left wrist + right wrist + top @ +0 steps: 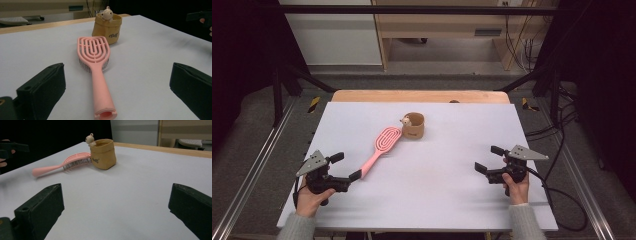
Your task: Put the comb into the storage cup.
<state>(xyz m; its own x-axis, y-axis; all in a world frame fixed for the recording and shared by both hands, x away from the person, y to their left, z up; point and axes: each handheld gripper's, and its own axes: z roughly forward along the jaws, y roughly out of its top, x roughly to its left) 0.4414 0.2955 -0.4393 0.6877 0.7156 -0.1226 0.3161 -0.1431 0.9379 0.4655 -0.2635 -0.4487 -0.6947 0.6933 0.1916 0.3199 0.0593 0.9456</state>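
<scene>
- The pink hairbrush lies flat on the white counter, left of the middle, bristles down. Its handle end points back toward the person's left side, and its head reaches up toward the small tan pouch.
- The left tongs rest low on the counter with their jaws spread wide and nothing between them. In the high view one jaw tip sits just beside the handle end; whether it touches, I cannot tell.
- In the left gripper view the hairbrush runs straight up the middle between the two jaws, so the tongs seem lined up along the handle. That is a sensible approach, since the handle is the narrow, easy part to pinch.
- The pouch stands upright just beyond the brush head, open at the top, with a small bear figure peeking over its rim. An open mouth that close to the brush suggests the pouch may be where the brush goes, though that is only a guess.
- The right tongs wait well apart on the right side of the counter, jaws also wide and empty, pointing toward the pouch and hairbrush. They look ready to steady the pouch if needed.
</scene>
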